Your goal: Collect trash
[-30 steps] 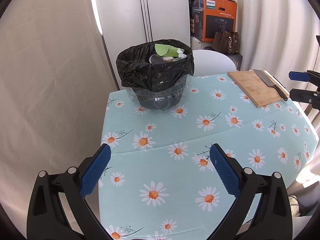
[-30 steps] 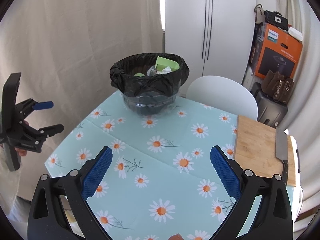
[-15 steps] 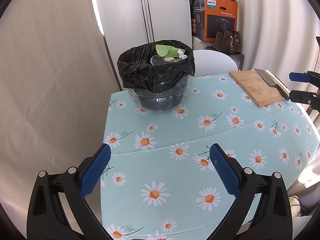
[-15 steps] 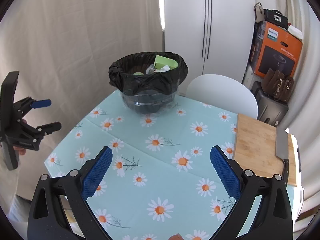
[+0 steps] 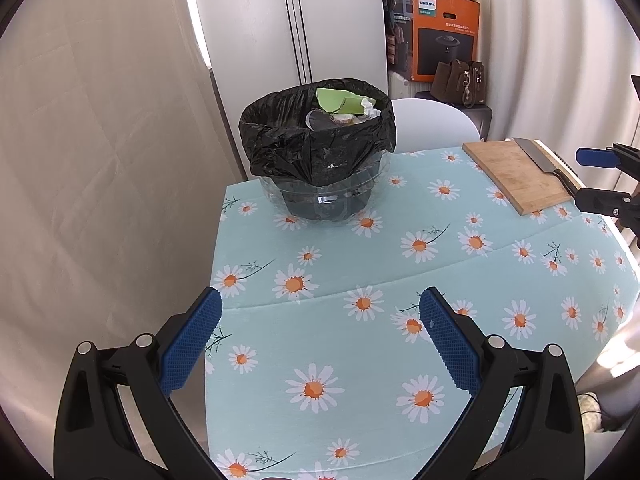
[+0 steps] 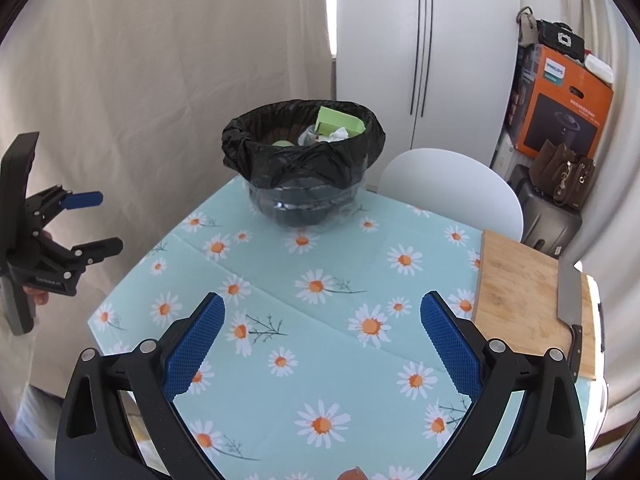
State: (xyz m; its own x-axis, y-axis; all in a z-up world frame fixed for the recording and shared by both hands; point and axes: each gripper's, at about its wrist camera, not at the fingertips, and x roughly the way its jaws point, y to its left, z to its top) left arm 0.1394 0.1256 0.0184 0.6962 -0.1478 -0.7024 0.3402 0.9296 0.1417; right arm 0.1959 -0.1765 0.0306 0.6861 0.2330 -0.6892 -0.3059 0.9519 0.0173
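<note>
Both the left gripper [image 5: 320,308] and right gripper [image 6: 322,308] are hanging spread wide, gripping nothing, over the daisy-print tablecloth [image 5: 360,340]; the black-bagged clear bin [image 5: 320,160], brimming with trash, is sitting near the table's far edge.

The table [image 5: 400,360] wears a smooth matt cloth printed with daisies, creased across the middle. The bowl [image 5: 326,200] is clear glossy plastic or glass; which, I cannot tell. Its liner [image 5: 320,148] is thin, crinkled black plastic with a dull sheen. The board [image 5: 516,176] is pale matt wood with a fine grain. The knife [image 6: 568,292] has a grey metal blade and a dark handle. Both tongs [image 5: 320,320] [image 6: 322,322] have matt black plastic arms, and their pads [image 6: 450,346] are blue with a fine knurled texture.
</note>
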